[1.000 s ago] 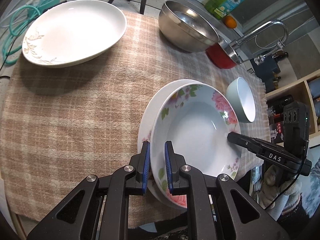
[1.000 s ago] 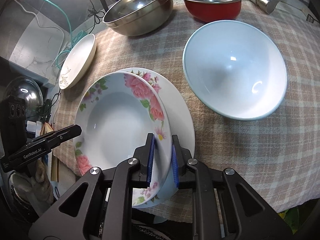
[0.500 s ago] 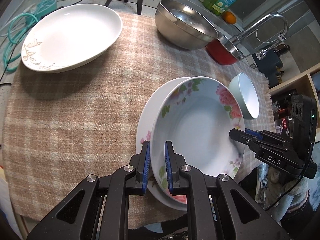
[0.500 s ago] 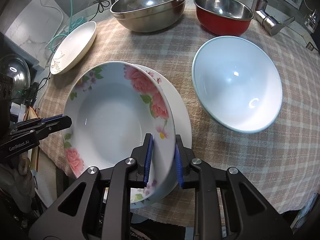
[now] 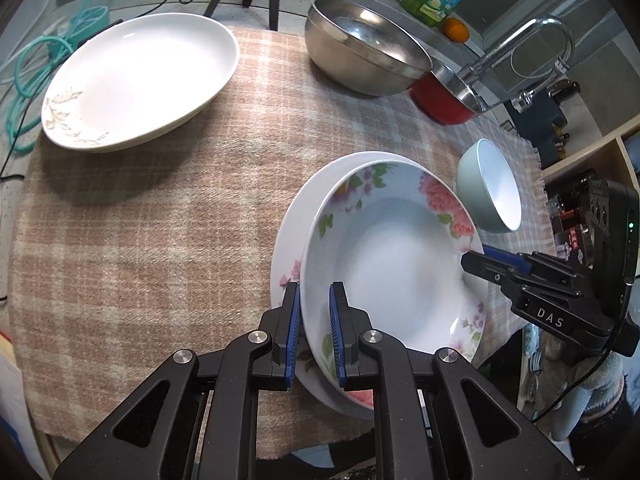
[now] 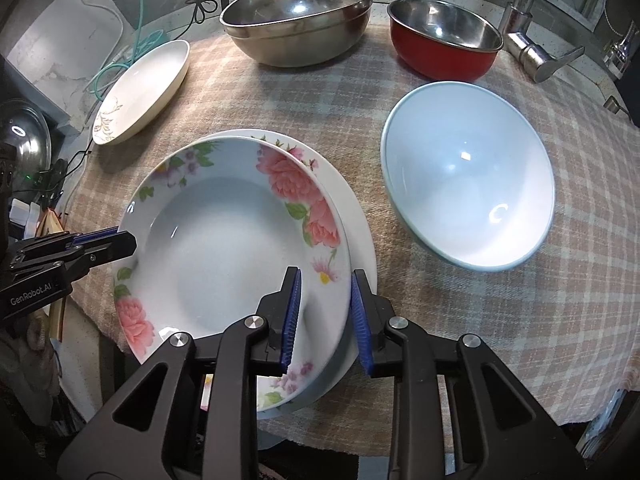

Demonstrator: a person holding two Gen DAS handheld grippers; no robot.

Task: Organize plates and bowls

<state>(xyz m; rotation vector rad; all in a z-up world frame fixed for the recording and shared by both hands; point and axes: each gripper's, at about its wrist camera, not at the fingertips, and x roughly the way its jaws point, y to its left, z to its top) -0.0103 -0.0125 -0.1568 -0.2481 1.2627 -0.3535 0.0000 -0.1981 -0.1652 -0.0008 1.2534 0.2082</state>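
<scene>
The floral bowl (image 6: 224,240) sits nested on a floral plate (image 6: 360,232) near the front edge of the table (image 5: 140,240), which is covered by a beige checked cloth. The left gripper (image 5: 314,332) is clamped on the bowl's near-left rim. The right gripper (image 6: 325,316) straddles the opposite rim; its jaws have just been opening and now stand clear of the rim, which remains between them.

Risk, as judged: with one side released, the bowl hangs from a single rim grip. Glazed ceramic is smooth and may slip or tip against the plate. Both overhang the cloth's front edge slightly, so a nudge could push them off. The right pads could also catch the rim on withdrawal.

Materials: the bowl and plate are glossy white ceramic with pink flowers. A pale blue bowl (image 6: 468,176) stands to the right. At the back are a steel bowl (image 6: 296,12), a red bowl (image 6: 440,52) with steel lining, and a shallow cream plate (image 5: 140,80).
</scene>
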